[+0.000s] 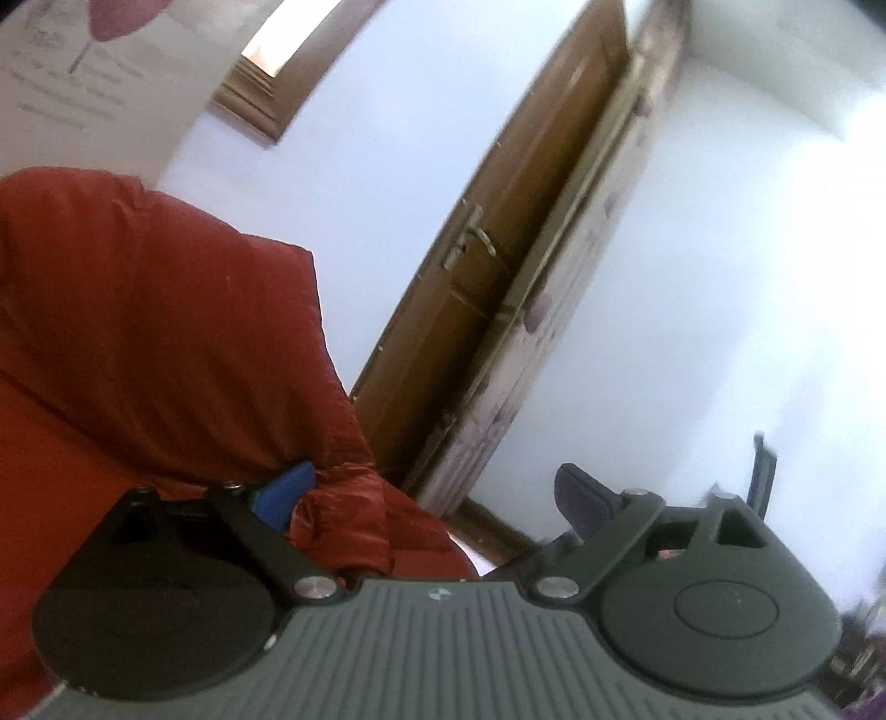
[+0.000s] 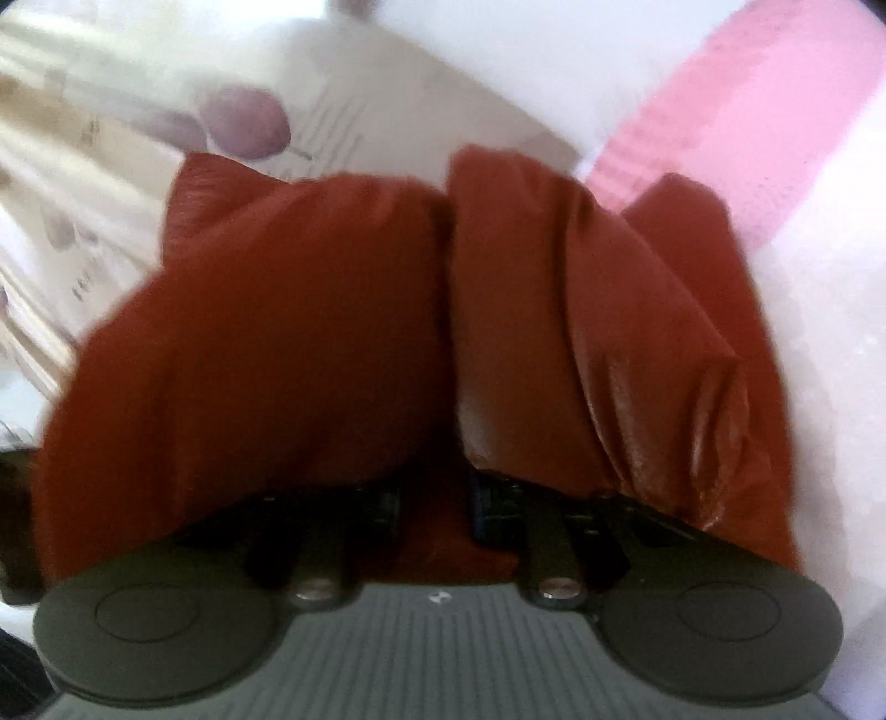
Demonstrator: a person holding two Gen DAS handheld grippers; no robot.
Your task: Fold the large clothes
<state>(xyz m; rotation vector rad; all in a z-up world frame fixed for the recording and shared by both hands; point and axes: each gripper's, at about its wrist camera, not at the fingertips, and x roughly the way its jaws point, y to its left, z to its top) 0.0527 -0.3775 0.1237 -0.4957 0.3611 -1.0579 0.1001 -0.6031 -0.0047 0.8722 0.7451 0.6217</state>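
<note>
Carrier: a white sheet (image 2: 83, 183) spread out flat, like the top of a bed; the frame under it is hidden.
Print on it: big purple flowers (image 2: 249, 124) with thin stems, and rows of small dark writing.
Same sheet, left view: a corner of it (image 1: 55, 88) shows at the top, with one purple flower (image 1: 119, 16).
Pink cloth (image 2: 747, 111): lies at the sheet's right side, pale pink with faint stripes.
Red cloth (image 2: 277, 332): a big bunched heap in front of the sheet; whether its far end rests on the sheet cannot be told.
Sharpness: all of it is blurry.
</note>
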